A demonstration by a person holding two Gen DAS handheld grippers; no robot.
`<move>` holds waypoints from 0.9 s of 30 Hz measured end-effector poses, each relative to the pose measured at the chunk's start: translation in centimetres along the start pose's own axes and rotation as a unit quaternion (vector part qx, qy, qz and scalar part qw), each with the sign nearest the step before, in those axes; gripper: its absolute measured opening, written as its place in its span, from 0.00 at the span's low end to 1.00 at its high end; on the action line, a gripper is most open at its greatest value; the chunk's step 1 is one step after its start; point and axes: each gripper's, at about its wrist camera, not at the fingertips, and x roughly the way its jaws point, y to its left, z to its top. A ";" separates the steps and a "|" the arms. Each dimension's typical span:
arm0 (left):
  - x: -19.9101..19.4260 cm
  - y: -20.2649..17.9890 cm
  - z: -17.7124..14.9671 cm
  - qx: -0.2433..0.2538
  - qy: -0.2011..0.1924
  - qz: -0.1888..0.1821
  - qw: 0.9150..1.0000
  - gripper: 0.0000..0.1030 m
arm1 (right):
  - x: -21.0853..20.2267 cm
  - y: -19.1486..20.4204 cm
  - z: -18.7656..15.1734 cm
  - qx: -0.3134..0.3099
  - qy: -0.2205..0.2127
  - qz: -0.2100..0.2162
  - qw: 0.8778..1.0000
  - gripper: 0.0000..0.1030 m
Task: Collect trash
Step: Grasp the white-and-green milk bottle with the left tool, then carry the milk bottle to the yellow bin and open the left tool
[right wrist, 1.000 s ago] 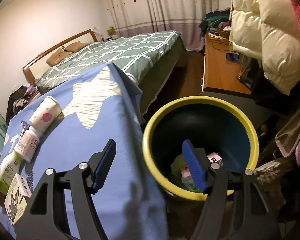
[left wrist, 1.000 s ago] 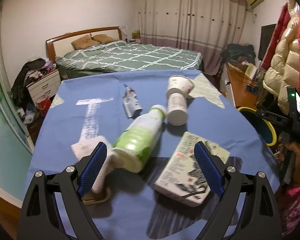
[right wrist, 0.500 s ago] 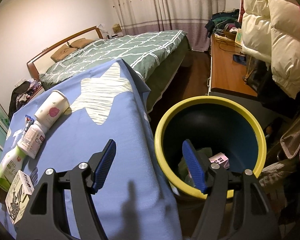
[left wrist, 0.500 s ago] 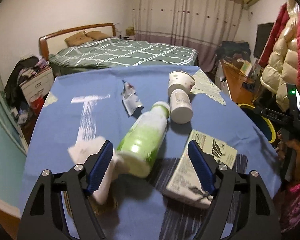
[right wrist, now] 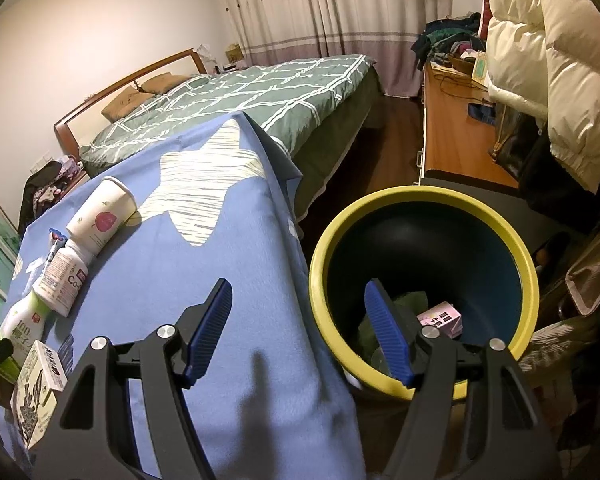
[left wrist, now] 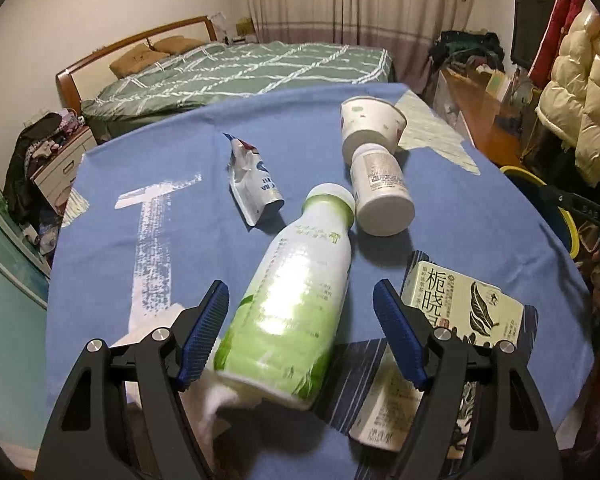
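A green and white bottle (left wrist: pixel 292 300) lies on the blue tablecloth (left wrist: pixel 172 152), its base between the fingers of my open left gripper (left wrist: pixel 300 328); neither pad touches it. Beside it lie a tea carton (left wrist: pixel 456 320), a white jar (left wrist: pixel 380 188), a paper cup (left wrist: pixel 370 122), a foil pouch (left wrist: pixel 254 184) and a crumpled tissue (left wrist: pixel 216 400). My open, empty right gripper (right wrist: pixel 298 332) hovers over the table's edge beside the yellow-rimmed bin (right wrist: pixel 420 204), which holds a pink carton (right wrist: pixel 440 316) and other trash. The right wrist view also shows the bottle (right wrist: pixel 16 332), carton (right wrist: pixel 36 388), jar (right wrist: pixel 60 280) and cup (right wrist: pixel 100 216).
A bed with a green checked cover (left wrist: pixel 240 68) stands behind the table. A wooden desk (right wrist: pixel 456 132) and hanging puffy coats (right wrist: pixel 540 60) are to the right of the bin. A nightstand with clothes (left wrist: pixel 48 152) is at the far left.
My left gripper has moved forward and right, so the bottle's base now lies between its fingers. My right gripper has drawn back from over the bin toward the table.
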 end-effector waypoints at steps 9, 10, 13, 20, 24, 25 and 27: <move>1.5 -0.5 0.5 -0.001 0.018 -0.003 1.000 0.53 | 0.1 -0.1 0.0 0.002 0.000 0.001 1.000 0.63; 1.4 -0.5 0.4 0.000 0.018 -0.002 1.000 0.52 | 0.1 -0.1 0.0 0.002 0.000 0.001 1.000 0.63; 1.1 -0.7 0.4 -0.001 0.012 0.002 1.000 0.52 | 0.1 -0.1 0.0 0.003 0.000 0.003 1.000 0.63; -1.9 -1.7 1.2 0.003 -0.027 0.001 1.000 0.50 | -0.2 0.0 -0.1 0.004 -0.004 0.012 1.000 0.63; -3.8 -2.9 1.6 0.013 -0.048 -0.008 0.999 0.50 | -0.5 -0.2 -0.1 0.006 -0.007 0.017 1.000 0.63; -4.1 -3.2 1.7 0.015 -0.051 -0.010 0.999 0.49 | -0.6 -0.2 -0.1 0.008 -0.008 0.018 1.000 0.63; -4.6 -3.9 1.9 0.019 -0.056 -0.015 0.998 0.49 | -0.8 -0.6 -0.1 0.010 -0.009 0.021 1.000 0.63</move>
